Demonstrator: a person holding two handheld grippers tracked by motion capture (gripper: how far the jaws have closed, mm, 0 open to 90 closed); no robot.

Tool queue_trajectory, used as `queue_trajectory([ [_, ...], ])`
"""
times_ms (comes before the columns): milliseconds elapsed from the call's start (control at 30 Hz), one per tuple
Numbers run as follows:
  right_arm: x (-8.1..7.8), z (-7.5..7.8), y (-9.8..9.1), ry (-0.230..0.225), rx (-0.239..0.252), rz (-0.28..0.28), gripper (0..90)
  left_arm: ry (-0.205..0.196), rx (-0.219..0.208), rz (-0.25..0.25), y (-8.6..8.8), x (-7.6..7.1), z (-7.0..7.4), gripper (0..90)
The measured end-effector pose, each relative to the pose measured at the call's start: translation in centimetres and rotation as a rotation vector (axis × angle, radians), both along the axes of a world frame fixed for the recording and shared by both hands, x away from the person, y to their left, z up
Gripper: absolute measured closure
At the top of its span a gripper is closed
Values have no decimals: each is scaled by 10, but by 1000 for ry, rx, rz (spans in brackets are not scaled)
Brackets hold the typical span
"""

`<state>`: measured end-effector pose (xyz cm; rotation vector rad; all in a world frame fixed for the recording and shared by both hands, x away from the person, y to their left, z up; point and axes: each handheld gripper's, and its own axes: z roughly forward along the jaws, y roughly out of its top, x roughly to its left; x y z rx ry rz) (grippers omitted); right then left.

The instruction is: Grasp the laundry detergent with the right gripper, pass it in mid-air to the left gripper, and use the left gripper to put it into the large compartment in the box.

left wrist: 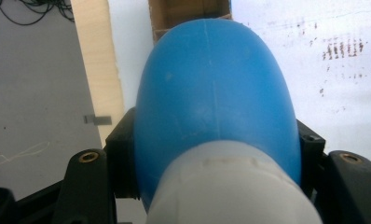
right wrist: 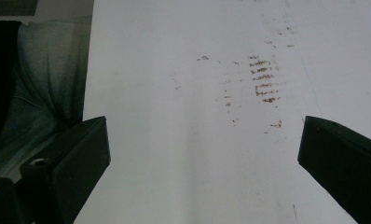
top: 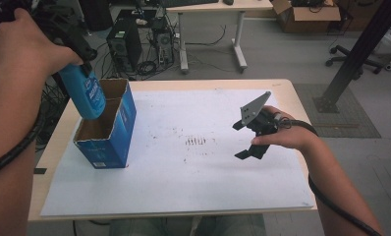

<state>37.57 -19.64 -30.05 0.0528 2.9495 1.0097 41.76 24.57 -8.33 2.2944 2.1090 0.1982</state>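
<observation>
Left tool (top: 80, 56) clamps blue bottle (top: 88, 93), base perhaps inside box (top: 110, 132)

A white sheet (top: 183, 182) with brown smudges (top: 198, 141) covers the desk (top: 287, 88) beneath both tongs. Well beyond them, on the floor, stand a computer tower (top: 125, 46), a second desk (top: 218, 7) and a cardboard carton (top: 306, 14).

In the left gripper view the blue bottle (left wrist: 216, 93) hides most of the cardboard box (left wrist: 188, 11) at the frame's top edge, and its white cap (left wrist: 230, 191) is cut off below. In the high view the bottle's label print is too small to read
</observation>
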Motion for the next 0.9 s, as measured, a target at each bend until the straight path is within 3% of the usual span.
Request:
queue_trajectory([
  [267, -1, 0, 3, 16, -45, 9, 28, 5, -3, 10, 8, 2, -12, 379],
  [467, -2, 6, 2, 20, -51, 12, 26, 16, -8, 15, 11, 4, -22, 379],
  [900, -5, 5, 0, 35, -69, 16, 26, 37, -9, 15, 15, 9, -53, 379],
])
